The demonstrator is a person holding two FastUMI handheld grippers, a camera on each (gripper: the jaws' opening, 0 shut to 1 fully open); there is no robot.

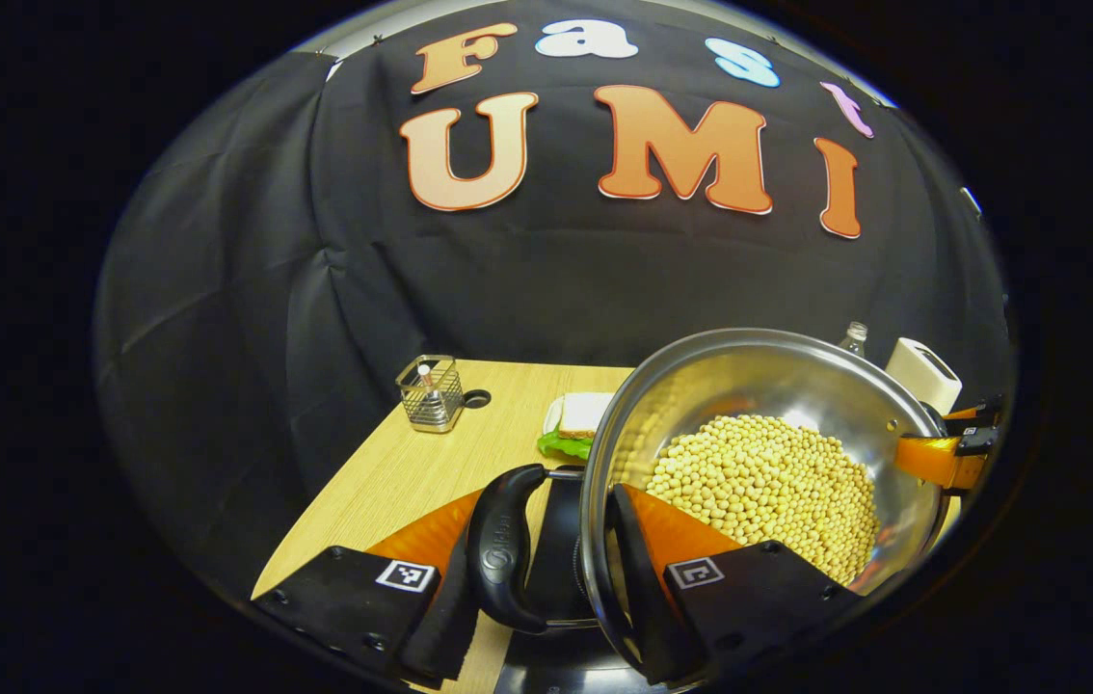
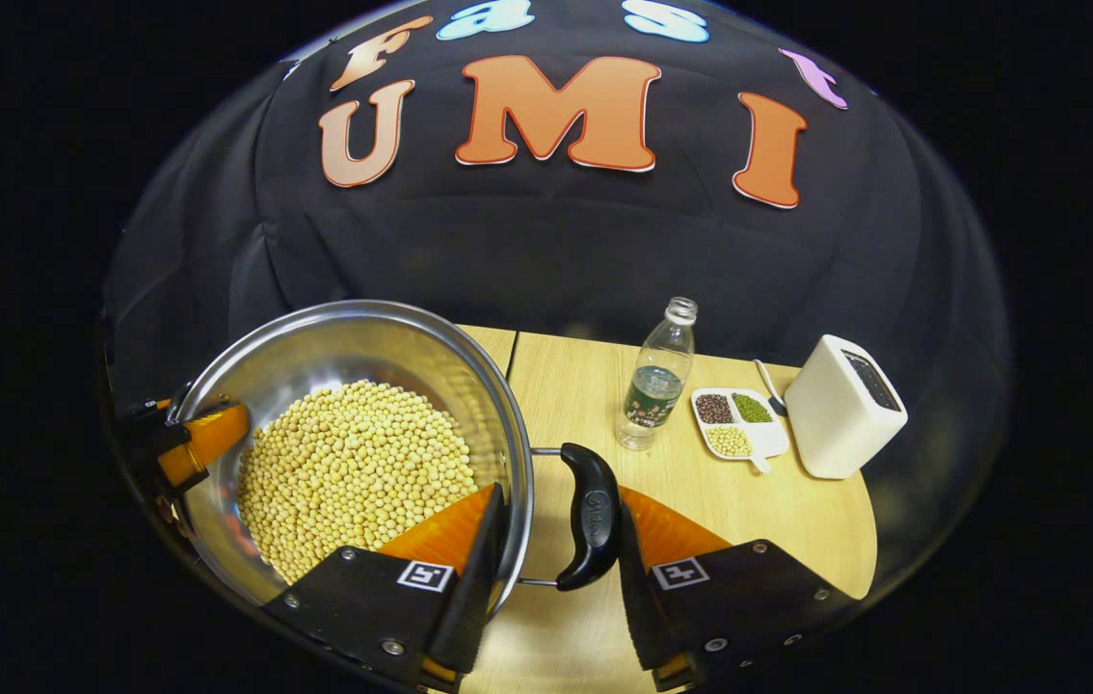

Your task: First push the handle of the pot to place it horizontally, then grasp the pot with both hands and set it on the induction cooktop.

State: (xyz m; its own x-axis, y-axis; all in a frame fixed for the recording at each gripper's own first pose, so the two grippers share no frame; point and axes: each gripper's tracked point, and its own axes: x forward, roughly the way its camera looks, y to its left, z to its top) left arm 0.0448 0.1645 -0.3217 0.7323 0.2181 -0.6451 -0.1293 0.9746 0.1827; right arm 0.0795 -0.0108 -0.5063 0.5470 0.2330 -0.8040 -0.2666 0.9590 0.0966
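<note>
Pot of soybeans being gripped by both grippers: left gripper jaws closing over left handle and rim, right gripper jaws likewise over right handle.

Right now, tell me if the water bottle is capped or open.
Open: the bottle stands upright on the table with a bare neck, no cap.

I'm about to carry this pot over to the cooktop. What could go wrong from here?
1. The pot is heaped with loose beans; any tilt could spill them.
2. Each gripper straddles rim and side handle rather than clamping the handle squarely, so the left gripper or right gripper might slip.
</note>
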